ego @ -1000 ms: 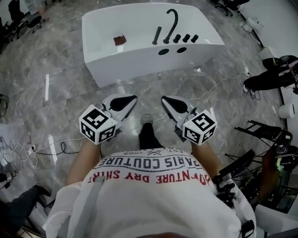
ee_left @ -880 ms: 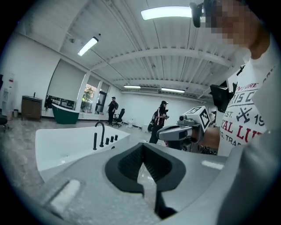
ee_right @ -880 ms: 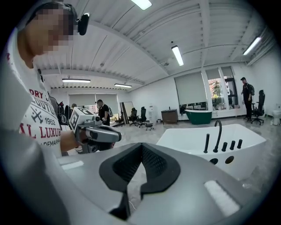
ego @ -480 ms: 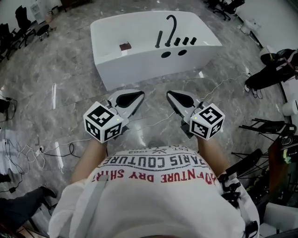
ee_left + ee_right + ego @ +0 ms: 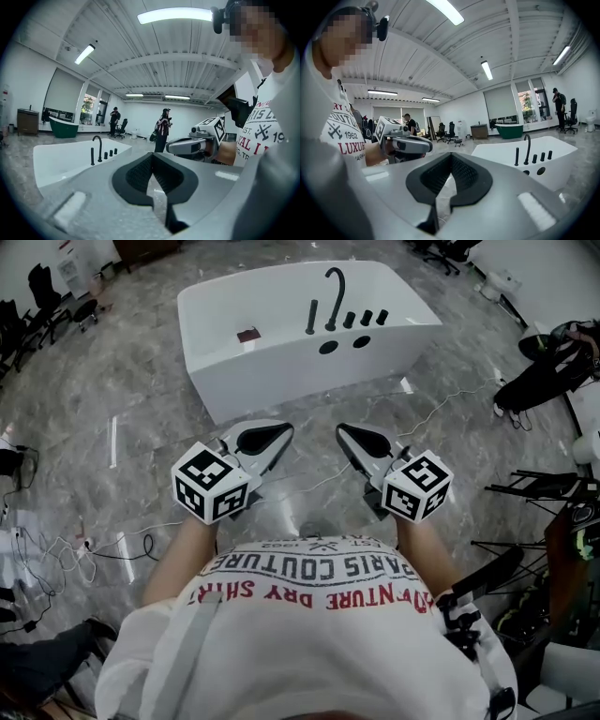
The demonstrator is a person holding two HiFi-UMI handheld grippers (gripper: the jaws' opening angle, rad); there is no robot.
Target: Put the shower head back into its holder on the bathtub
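shower head (image 5: 311, 315): slim black wand, upright on bathtub (image 5: 281, 367) rim just left of the faucet (image 5: 334, 292); seated or not, can't tell
handling: likely light, rigid, slick, hose may drag; take it mid-shaft
left gripper (image 5: 284, 428): jaws closed, empty, well short of tub
right gripper (image 5: 343, 430): same, closed on nothing

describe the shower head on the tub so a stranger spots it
Find the white freestanding bathtub on the grey marble floor and look along its near rim. The slim black shower head stands leftmost there, beside the hooked black spout. It is the only straight tall rod; the three black knobs are short.
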